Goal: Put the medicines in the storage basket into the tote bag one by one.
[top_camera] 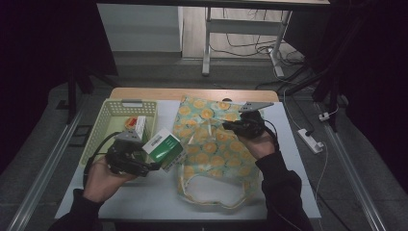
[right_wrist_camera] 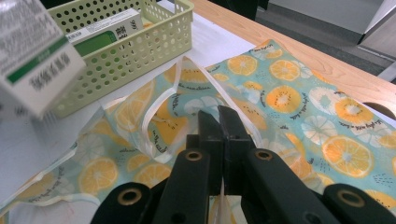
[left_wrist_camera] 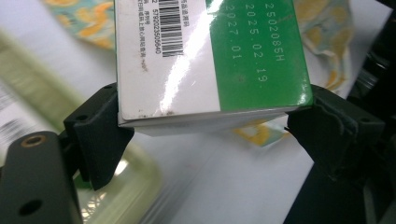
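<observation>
Holding: my left gripper [top_camera: 155,165] is clamped on the green-and-white box [top_camera: 164,146], lower left of center in the high view, up off the table [top_camera: 144,197] between basket and bag.
Box close-up: in the left gripper view the box [left_wrist_camera: 210,60] fills the upper middle, one black jaw pressed on each side, barcode and printed date facing the camera.
Right side: my right gripper [top_camera: 230,126] is clenched tight on the fabric of the orange-slice print bag [top_camera: 211,159], right of center in the high view.
Bag: in the right gripper view a white-edged strip of the bag [right_wrist_camera: 299,116] runs up between the closed jaws, so that part's lifted.
Basket: the pale green basket [top_camera: 108,122] sits at the left of the high view with more boxes inside; in the right gripper view the basket [right_wrist_camera: 154,44] is upper left, just beside the bag's edge.
Box vs bag: box hangs just beside the bag's left edge; can't tell if they touch.
</observation>
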### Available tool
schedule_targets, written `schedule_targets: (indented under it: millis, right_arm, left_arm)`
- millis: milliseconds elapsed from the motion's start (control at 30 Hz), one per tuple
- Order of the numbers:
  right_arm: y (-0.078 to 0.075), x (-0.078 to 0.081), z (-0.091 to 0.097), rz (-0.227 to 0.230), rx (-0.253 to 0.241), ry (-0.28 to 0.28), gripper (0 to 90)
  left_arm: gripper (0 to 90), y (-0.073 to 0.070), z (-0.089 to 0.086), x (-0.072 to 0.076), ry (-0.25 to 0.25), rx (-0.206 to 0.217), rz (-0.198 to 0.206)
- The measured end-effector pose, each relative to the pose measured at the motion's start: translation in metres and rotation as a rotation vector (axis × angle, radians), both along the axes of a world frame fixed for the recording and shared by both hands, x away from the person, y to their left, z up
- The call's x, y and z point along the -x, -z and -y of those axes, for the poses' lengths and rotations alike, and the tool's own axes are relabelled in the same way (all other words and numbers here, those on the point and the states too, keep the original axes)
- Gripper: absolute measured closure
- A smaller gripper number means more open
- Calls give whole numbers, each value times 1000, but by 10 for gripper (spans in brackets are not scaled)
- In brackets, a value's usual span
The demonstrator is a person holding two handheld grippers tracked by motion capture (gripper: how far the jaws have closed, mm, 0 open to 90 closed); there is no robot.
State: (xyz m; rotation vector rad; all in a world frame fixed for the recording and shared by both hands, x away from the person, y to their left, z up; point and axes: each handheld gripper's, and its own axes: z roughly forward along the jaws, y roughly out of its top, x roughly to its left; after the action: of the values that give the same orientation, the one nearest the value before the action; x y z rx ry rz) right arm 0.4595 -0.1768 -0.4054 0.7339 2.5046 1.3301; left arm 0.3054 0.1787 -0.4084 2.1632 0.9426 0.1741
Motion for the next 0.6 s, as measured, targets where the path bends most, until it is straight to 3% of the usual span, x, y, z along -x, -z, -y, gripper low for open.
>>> schedule_targets:
  millis: [333,600]
  right_arm:
    - [1,0,0,-1,3,0,896]
    - [1,-1,0,-1,2,2,896]
  left_arm:
    - [158,9,47,-14,117,-7,-8]
    - [157,17,81,-25,179,-19,-12]
